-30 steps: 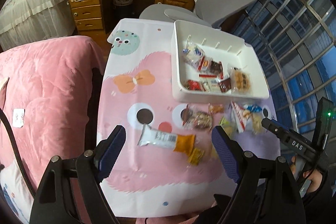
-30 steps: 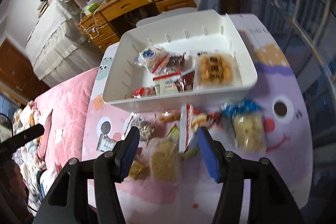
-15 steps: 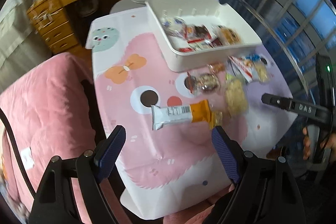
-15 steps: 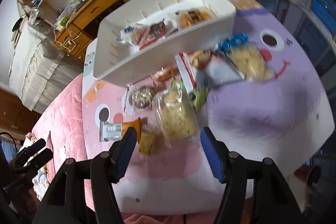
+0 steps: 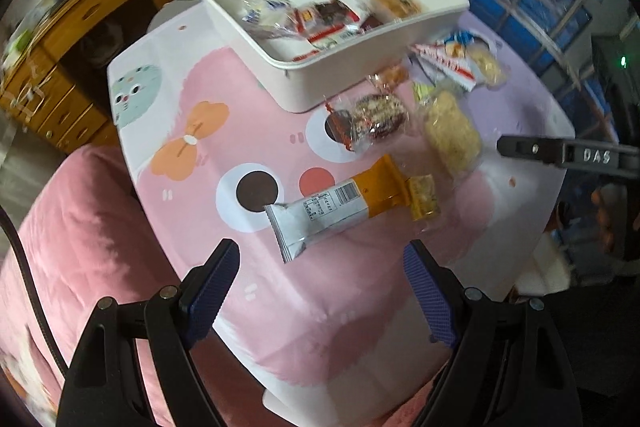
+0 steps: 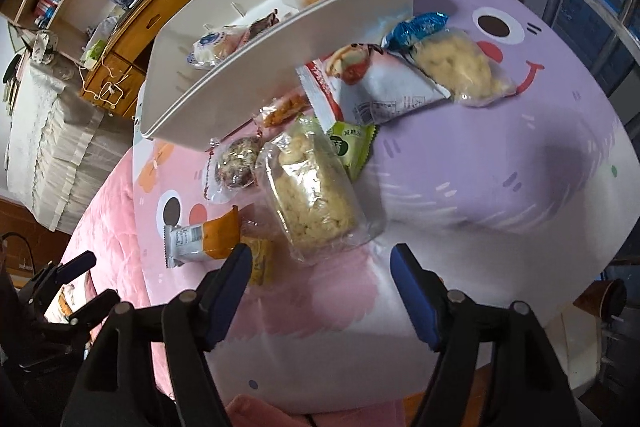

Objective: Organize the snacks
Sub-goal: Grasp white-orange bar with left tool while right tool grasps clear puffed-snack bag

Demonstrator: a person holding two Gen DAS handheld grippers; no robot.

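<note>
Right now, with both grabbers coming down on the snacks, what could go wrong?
1. The orange-and-white bar overlaps a small yellow packet; the left hand-held gripper might drag both.
2. The right hand-held gripper, jaws opening, could crush the clear-wrapped crumbly cake.
3. Both snacks lie close together, so the grippers could bump.

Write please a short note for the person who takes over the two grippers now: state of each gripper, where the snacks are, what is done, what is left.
Left gripper: open, empty, above the white-and-orange bar on the table.
Right gripper: empty, jaws opening, nothing between them, just short of the clear-wrapped cake.
White tray: at the far side of the table, already holds several snacks.
Loose in front of the tray: the bar, the cake, a round dark cookie pack, a green sachet, a red-and-white pack, and a blue-tipped bag.
Left: move these loose snacks into the tray.
</note>
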